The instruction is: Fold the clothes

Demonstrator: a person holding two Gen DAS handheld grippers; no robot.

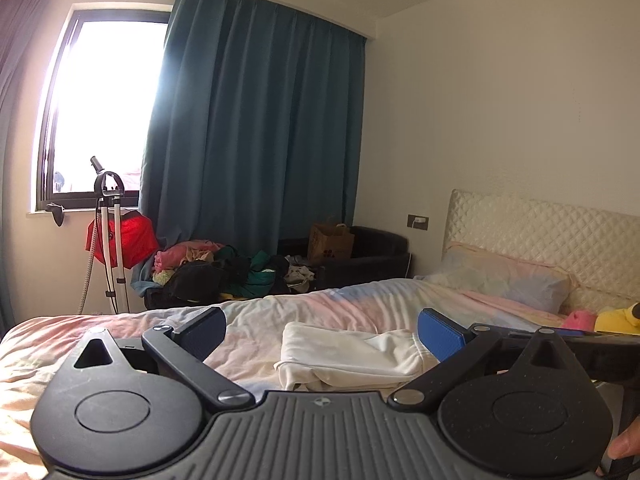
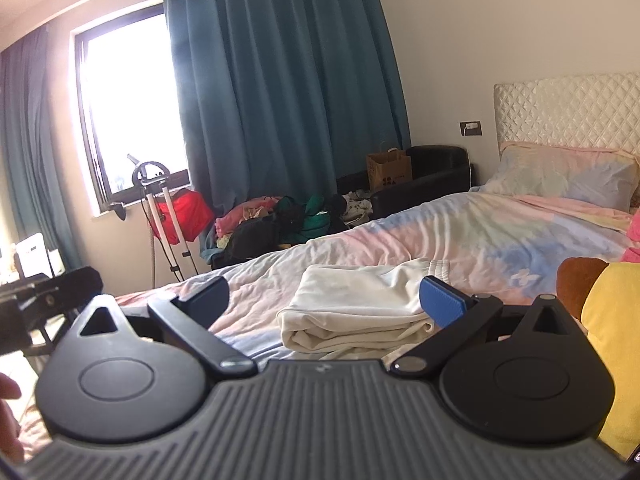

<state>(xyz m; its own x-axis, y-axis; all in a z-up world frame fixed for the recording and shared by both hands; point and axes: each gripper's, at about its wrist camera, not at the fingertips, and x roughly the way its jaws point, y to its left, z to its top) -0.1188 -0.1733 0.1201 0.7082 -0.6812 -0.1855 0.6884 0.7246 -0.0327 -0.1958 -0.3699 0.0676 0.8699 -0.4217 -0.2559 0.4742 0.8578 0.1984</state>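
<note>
On the pastel bedspread [image 1: 320,308], between and beyond the fingers of both grippers, lies a cream-white garment [image 1: 352,356], folded into a flat, thick bundle. From the right wrist camera the same garment [image 2: 360,304] shows stacked layers along its near edge, a rounded fold at its left corner and a ribbed band at its far right end. Its top is soft and lightly creased.

The left gripper [image 1: 322,332] is held low over the near side of the bed, level and pointing across it toward the window wall. Its jaws are spread wide and hold nothing; the garment sits in the gap ahead of them, and whether the blue pads touch it cannot be told. The right gripper [image 2: 324,300] has the same pose, level and aimed the same way, its jaws likewise wide apart and empty, with the garment framed between them.

Farther along the bed a pillow [image 1: 504,280] leans against a quilted headboard [image 1: 560,232]. A yellow plush toy [image 2: 616,344] sits close to the right gripper's right side. Past the bed, a heap of mixed clothes [image 1: 224,268] lies on the floor below a blue curtain [image 1: 260,120], with a paper bag [image 1: 330,242] by a dark armchair [image 1: 376,256] and a garment steamer stand [image 1: 108,236] under the bright window [image 1: 104,100].
</note>
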